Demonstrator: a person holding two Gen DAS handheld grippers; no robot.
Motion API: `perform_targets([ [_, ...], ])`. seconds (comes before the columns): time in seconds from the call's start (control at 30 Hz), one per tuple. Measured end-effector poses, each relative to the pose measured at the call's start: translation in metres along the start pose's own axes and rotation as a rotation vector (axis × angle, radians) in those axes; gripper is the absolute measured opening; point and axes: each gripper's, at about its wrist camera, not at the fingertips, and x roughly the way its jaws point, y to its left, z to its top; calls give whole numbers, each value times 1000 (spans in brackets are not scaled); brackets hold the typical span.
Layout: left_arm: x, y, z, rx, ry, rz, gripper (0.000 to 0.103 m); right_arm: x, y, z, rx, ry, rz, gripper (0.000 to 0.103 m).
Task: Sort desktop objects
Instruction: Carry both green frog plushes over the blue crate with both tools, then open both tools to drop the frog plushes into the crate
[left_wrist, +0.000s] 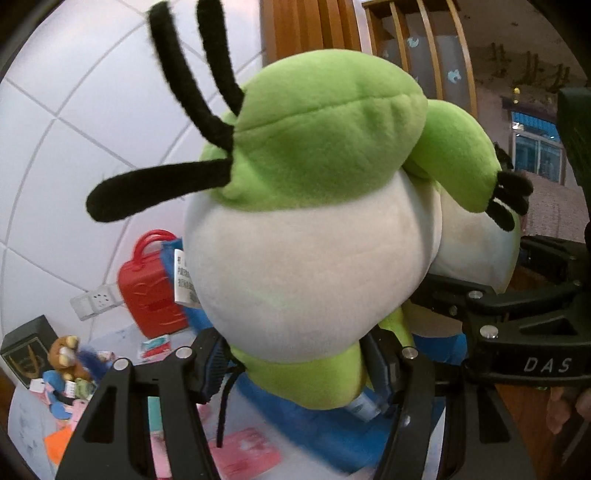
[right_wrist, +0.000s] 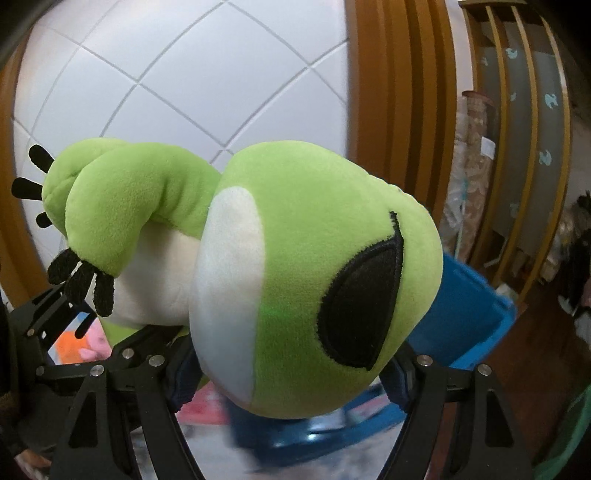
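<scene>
A large green and white frog plush (left_wrist: 314, 240) with black toes hangs in the air above the table, carried by both grippers. My left gripper (left_wrist: 299, 365) is shut on its green lower body, the blue pads pressing in from both sides. The frog's head (right_wrist: 295, 280), with its black eye patch, fills the right wrist view, and my right gripper (right_wrist: 291, 384) is shut on it. The right gripper (left_wrist: 480, 306) also shows at the right of the left wrist view. Under the plush stands a blue bin (right_wrist: 461, 317), mostly hidden.
On the white table at the left lie a red toy case (left_wrist: 147, 291), a power strip (left_wrist: 94, 299), a dark box (left_wrist: 26, 350), small plush toys (left_wrist: 70, 358) and a pink card (left_wrist: 247, 454). A tiled wall and a wooden door frame (right_wrist: 391, 92) stand behind.
</scene>
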Motion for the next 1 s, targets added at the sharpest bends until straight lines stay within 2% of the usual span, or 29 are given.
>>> perform_targets([
  [0.13,34,-42,13,-29,41,23,62,19,-62,8,-10,46,42,80],
  [0.27,61,-67,20,-38,95,59,62,41,-105,11,-42,77,63,80],
  [0.4,85,-72,23,-38,141,113,62,70,-139,14,-43,102,126,80],
  [0.6,114,-66,27,-47,193,167,66,97,-157,12,-42,128,197,81],
  [0.8,116,-72,31,-57,185,201,74,110,-172,17,-50,127,165,85],
  [1.0,112,-76,35,-77,172,231,76,114,-178,27,-65,109,128,87],
])
